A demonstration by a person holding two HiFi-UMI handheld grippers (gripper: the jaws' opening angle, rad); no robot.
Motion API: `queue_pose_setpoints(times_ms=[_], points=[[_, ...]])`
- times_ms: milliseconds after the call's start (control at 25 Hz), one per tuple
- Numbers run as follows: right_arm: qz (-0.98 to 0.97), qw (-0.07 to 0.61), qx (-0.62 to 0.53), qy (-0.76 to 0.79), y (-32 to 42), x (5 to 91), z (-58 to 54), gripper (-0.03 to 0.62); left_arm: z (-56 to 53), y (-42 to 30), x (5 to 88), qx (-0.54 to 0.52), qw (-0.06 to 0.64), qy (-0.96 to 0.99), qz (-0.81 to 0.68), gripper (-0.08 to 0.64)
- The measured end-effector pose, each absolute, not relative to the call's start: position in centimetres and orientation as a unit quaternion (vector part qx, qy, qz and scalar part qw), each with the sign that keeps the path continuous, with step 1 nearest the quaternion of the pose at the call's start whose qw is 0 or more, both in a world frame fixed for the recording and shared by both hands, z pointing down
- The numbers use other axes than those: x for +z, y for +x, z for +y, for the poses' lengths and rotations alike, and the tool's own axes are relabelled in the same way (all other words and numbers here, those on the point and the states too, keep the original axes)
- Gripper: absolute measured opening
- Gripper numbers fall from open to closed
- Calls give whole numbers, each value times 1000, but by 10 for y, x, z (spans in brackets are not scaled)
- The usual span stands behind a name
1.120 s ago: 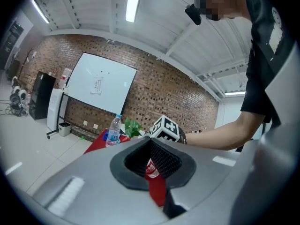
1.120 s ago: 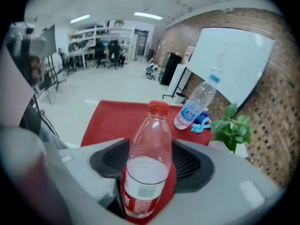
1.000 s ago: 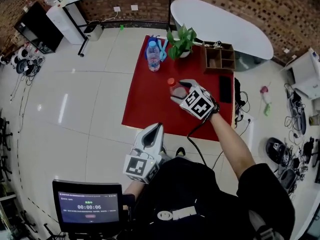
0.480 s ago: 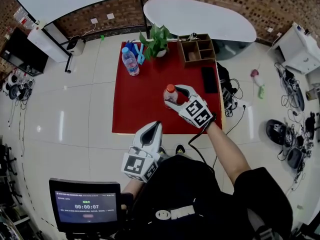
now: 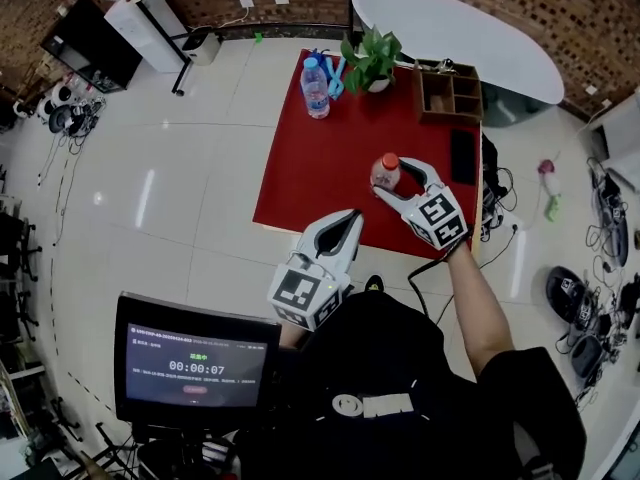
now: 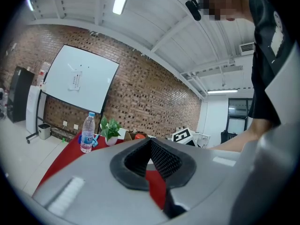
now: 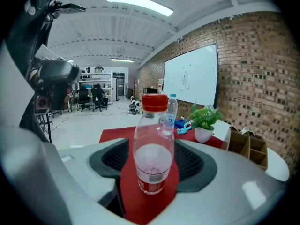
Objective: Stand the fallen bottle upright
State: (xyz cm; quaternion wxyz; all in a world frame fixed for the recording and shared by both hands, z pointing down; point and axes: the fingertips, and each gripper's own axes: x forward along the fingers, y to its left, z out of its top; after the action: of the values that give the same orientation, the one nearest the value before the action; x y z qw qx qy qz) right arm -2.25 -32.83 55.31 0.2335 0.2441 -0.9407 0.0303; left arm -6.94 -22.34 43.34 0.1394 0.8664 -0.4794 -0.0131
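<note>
A clear bottle (image 5: 386,172) with a red cap stands upright near the right side of the red table (image 5: 315,173). My right gripper (image 5: 393,179) is shut on it, one pad against each side. In the right gripper view the bottle (image 7: 153,149) fills the gap between the jaws of the right gripper (image 7: 153,161). A little liquid lies level in its lower part, and its base is at the table top. My left gripper (image 5: 347,218) hovers at the table's front edge, shut and holding nothing. The left gripper (image 6: 150,142) shows its pads meeting.
A blue-labelled water bottle (image 5: 315,88) stands at the far left of the table beside a blue item (image 5: 333,73) and a potted plant (image 5: 372,60). A wooden organiser (image 5: 448,93) and a black phone (image 5: 464,158) sit at the right. A timer screen (image 5: 195,363) is near me.
The red-capped bottle went from tilted in my right gripper to upright. The head camera shifted. The left gripper stayed by the table's front edge.
</note>
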Motion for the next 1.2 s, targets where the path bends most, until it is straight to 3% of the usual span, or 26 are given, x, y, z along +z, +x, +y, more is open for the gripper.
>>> queue_pose_setpoints(times_ms=[440,560,600,680,800,1200], points=[[-955,156,25,252,-14,492,-313,302,-216,-72,430,-9,146,865,-480,3],[-958,104,33,266,0,451,-287,301,-205,-71,426,-13,141,871,-471,3],[-958,77,42,271,6,436,-278,273,-203,-70,425,-15,142,872,-468,3],[-956,24,66,286,17,414,-260,2,-203,-68,424,-19,142,875,-462,3],[-951,0,87,297,22,410,-234,2,-204,-66,424,-23,143,880,-452,3],[-953,41,103,283,-4,439,-187,3,-187,-72,441,-12,170,888,-427,3]])
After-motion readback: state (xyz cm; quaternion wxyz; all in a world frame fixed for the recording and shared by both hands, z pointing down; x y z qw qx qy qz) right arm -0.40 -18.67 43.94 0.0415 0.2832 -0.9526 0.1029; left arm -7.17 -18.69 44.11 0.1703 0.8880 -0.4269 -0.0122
